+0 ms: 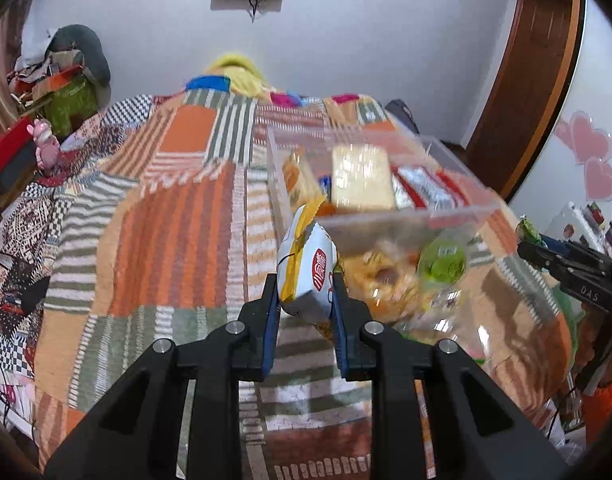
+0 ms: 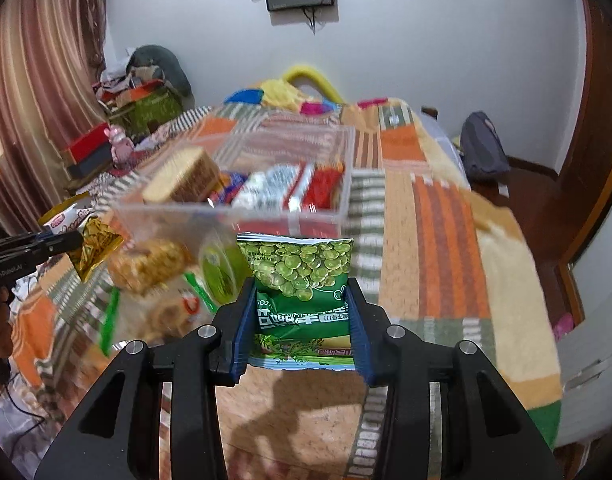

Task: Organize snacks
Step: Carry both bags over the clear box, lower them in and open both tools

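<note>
My left gripper [image 1: 304, 284] is shut on a white and yellow snack packet [image 1: 306, 268], held above the quilt just left of the clear plastic box [image 1: 405, 216]. My right gripper [image 2: 302, 300] is shut on a green pea packet [image 2: 302, 280], held in front of the same clear box [image 2: 234, 216]. The box holds a tan biscuit pack [image 1: 361, 180] and red and silver packets [image 1: 421, 188]. Loose snacks [image 2: 154, 264] lie on the quilt in front of the box. The left gripper also shows at the right wrist view's left edge [image 2: 46, 244], holding a gold-ended packet [image 2: 94, 246].
A patchwork quilt [image 1: 178, 220] covers the bed. Boxes and a pink toy [image 1: 46, 148] sit at the far left by a curtain [image 2: 38, 92]. A wooden door frame [image 1: 533, 68] stands right. A backpack [image 2: 483, 148] lies on the floor beyond the bed.
</note>
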A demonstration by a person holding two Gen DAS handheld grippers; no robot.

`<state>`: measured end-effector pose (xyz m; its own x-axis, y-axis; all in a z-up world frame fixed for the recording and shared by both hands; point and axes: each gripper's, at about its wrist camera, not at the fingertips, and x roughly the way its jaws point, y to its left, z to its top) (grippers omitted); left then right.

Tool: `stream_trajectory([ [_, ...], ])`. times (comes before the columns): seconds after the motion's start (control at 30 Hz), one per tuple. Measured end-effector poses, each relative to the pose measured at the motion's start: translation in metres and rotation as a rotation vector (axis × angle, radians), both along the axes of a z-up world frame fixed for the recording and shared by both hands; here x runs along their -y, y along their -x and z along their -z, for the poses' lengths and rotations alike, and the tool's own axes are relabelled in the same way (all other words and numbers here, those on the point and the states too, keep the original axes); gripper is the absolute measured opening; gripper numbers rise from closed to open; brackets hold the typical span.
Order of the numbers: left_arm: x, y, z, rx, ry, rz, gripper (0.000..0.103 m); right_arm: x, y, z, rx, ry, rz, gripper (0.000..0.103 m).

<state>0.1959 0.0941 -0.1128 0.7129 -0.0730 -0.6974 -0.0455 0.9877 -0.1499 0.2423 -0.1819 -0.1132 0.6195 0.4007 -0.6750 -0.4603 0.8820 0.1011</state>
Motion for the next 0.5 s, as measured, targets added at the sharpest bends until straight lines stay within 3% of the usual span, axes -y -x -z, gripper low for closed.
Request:
stream_trajectory([
  [0.27,-0.005,-0.022,-0.037,0.074,0.007,-0.008,0.023,-0.022,-0.016,-0.025,0.071,-0.035,-0.016,0.038],
  [0.5,-0.005,-0.059,-0.049,0.103,-0.009,-0.009,0.023,-0.045,-0.034,-0.035,0.101,-0.049,-0.025,0.038],
])
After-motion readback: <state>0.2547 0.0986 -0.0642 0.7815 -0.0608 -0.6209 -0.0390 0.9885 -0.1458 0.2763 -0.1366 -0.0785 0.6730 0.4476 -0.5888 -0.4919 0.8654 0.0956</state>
